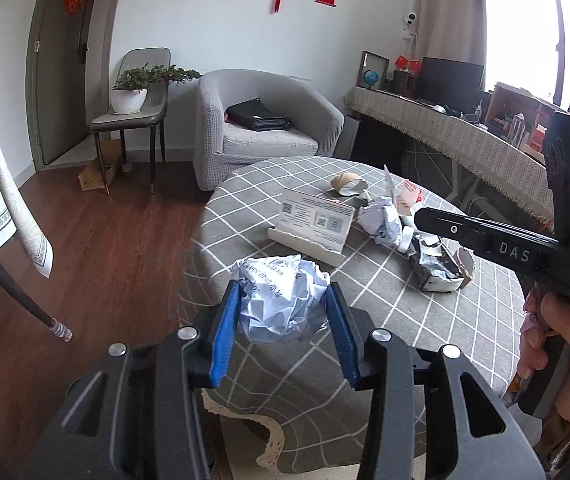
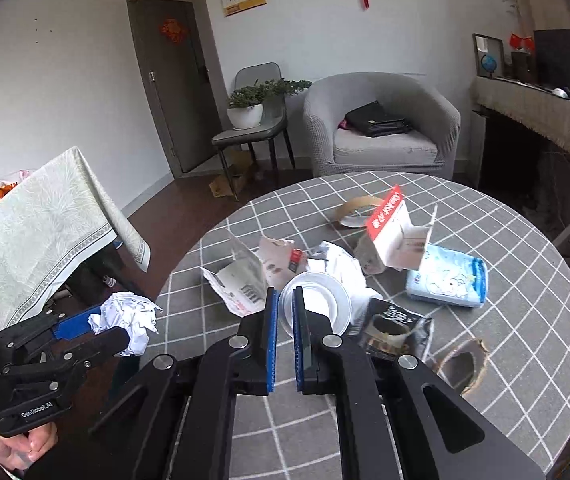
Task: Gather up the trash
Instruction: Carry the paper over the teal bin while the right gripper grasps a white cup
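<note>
Paper is what my left gripper (image 1: 283,304) holds: a white crumpled paper ball with printed writing (image 1: 281,300), squeezed between the two blue pads, just over the near edge of the round table with the grey checked cloth (image 1: 385,320). My right gripper (image 2: 284,312) has its pads pinched on the rim of a white plastic cup (image 2: 317,308), which sits in the trash pile in the middle of the table. Just beside the cup lie a torn white printed wrapper (image 2: 237,284) and a black crinkled packet (image 2: 393,330). A light blue tissue pack (image 2: 447,282) lies further right.
</note>
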Motion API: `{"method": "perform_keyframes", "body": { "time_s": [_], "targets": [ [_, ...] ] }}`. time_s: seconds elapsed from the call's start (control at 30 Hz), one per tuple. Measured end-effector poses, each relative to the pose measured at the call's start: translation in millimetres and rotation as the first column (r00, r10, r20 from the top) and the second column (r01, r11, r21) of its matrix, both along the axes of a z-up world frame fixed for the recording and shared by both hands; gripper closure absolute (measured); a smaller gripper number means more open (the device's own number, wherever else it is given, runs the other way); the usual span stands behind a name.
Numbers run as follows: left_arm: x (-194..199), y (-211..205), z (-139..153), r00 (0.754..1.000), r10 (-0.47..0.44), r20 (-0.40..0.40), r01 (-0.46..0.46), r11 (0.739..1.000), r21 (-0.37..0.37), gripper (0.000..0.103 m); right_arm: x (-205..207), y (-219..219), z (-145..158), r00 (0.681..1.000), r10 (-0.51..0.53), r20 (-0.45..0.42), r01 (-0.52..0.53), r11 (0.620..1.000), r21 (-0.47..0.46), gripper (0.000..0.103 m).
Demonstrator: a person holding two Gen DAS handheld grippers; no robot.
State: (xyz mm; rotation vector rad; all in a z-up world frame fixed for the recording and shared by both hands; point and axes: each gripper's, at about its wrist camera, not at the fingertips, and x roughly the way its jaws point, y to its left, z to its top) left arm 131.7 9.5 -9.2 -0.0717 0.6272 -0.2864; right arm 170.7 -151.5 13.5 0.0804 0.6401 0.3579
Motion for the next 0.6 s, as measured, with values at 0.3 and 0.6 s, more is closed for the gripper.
{"method": "perform_keyframes", "body": {
  "time_s": [0.3,0.6],
  "targets": [
    [3,61,-21,0.994,0.099,-0.057,-0.097,0.995,0.032,0.057,4,59,2,0.993,0.114,0.006,-0.114,0.993,-0.003,0.096],
    [7,112,-68,0.969,0.170,-0.181,-0.156,0.984,0.091,0.057,5,124,4,0.973,0.232,0.006,-0.232,0.973,-0.005,0.096]
  ]
}}
